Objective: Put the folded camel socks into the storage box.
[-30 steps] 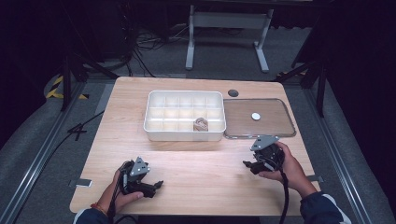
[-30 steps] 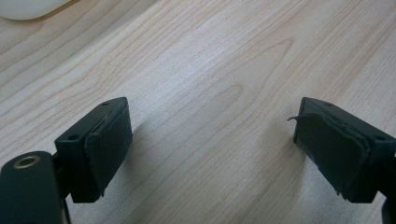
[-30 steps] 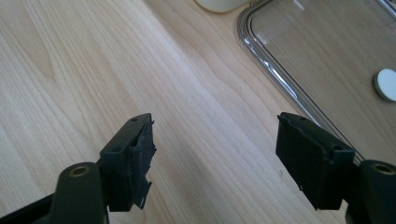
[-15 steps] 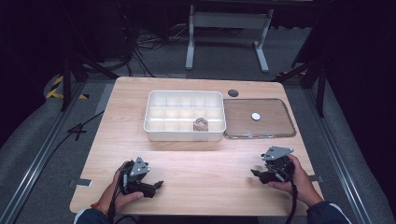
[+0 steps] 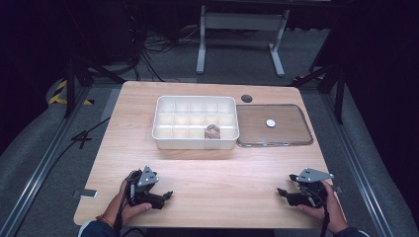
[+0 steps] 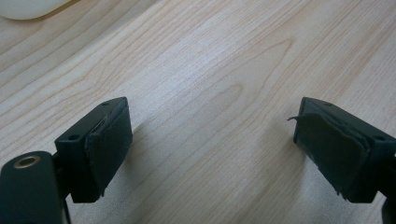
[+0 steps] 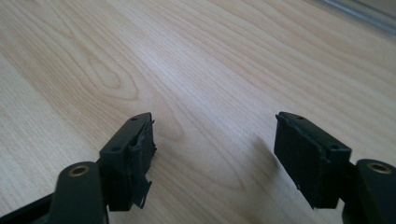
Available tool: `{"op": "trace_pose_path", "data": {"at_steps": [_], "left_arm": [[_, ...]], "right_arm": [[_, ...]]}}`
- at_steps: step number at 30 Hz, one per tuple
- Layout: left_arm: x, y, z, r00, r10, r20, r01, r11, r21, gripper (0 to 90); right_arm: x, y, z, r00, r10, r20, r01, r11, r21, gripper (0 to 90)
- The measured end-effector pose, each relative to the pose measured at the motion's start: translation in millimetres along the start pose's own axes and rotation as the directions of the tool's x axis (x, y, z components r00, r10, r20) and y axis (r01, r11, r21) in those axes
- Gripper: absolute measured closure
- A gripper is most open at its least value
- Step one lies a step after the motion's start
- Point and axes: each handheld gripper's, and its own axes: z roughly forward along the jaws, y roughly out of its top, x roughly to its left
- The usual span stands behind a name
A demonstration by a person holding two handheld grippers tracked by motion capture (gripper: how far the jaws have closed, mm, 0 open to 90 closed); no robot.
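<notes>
Field note. Landmark: white compartment tray (image 5: 195, 122) at the far middle of the wooden table (image 5: 212, 177).

Small brown object (image 5: 213, 131) sits in a near-row compartment of the tray, right of centre; I can't identify it. Clear lid (image 5: 274, 126) lies flat just right of the tray, off it.

My left gripper (image 5: 163, 197) rests near-left of the tray, jaws apart, nothing between. My right gripper (image 5: 281, 192) near-right, jaws apart, empty.

Judgement: the item is placed; what remains is putting the lid on.
</notes>
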Motion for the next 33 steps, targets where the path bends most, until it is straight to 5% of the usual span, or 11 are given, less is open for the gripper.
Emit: {"op": "trace_pose_path", "data": {"at_steps": [5, 33], "left_arm": [[-0.1, -0.1, 0.2, 1.0000, 0.000, -0.001, 0.000, 1.0000, -0.003, 11.8], [-0.1, 0.0, 0.9, 1.0000, 0.001, -0.001, -0.001, 1.0000, -0.005, 11.3]], "right_arm": [[-2.8, -13.0, -2.2, 0.9997, 0.021, -0.013, -0.021, 0.997, -0.071, 26.0], [-4.1, -12.4, -1.4, 0.9995, 0.032, -0.001, -0.032, 0.997, -0.066, 24.6]]}}
